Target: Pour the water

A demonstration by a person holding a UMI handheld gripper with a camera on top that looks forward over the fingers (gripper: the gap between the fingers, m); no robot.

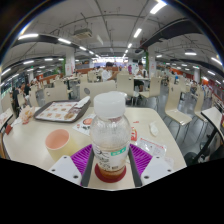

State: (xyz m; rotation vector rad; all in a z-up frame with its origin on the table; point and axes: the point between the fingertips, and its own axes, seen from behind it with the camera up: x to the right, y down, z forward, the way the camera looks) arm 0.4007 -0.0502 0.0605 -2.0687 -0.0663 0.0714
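Note:
A clear plastic bottle (110,130) with a white cap, a white and green label and a little amber liquid at its bottom stands upright between my fingers. My gripper (110,172) is shut on its lower part, the purple pads (81,158) pressing both sides. The bottle's base is hidden low between the fingers. A pink cup (57,141) stands upright on the white table (160,148), to the left of the bottle and just ahead of the left finger.
A dark tray (60,110) with papers lies beyond the cup. A small white object (155,128) rests right of the bottle. Chairs (180,110) and more tables fill the hall behind, and a person (108,72) sits far back.

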